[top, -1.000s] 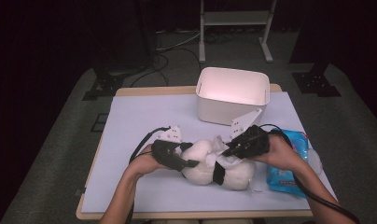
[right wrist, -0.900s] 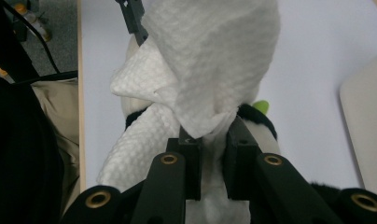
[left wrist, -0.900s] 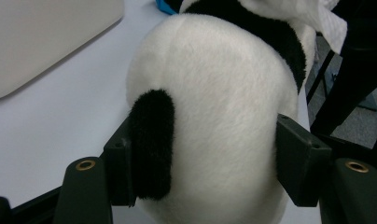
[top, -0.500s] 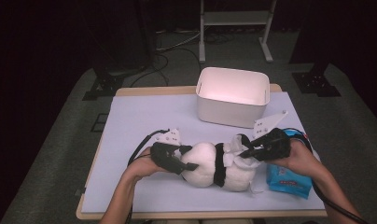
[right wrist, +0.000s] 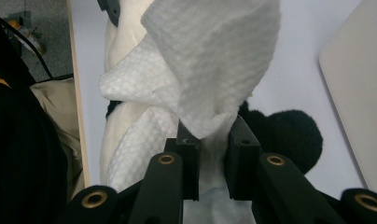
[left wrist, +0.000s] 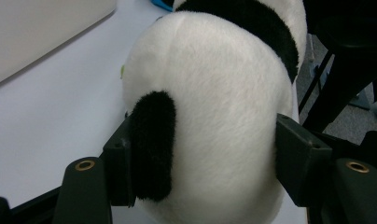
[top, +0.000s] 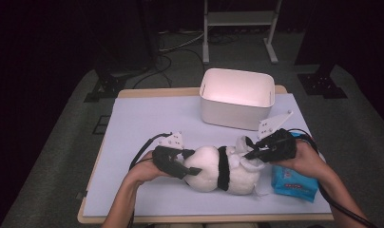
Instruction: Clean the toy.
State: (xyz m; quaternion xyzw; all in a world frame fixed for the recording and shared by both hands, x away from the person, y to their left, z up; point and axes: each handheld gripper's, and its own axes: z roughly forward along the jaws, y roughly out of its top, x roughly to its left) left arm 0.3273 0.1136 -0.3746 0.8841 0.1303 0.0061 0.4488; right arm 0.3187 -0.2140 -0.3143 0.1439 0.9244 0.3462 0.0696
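Centre frame, my left tongs (left wrist: 196, 177) clamp the plush panda (top: 218, 168) steady on the bench (top: 147, 118); my right tongs (right wrist: 213, 154) pinch a white wipe (right wrist: 210, 60), apparently for cleaning it.

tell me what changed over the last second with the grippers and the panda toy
The right gripper, shut on a white wipe, moved from over the panda toy out toward the blue wipes pack, then came back to the toy's head end. The left gripper stayed clamped on the toy's body. The toy, the pack and the white bin kept their places.
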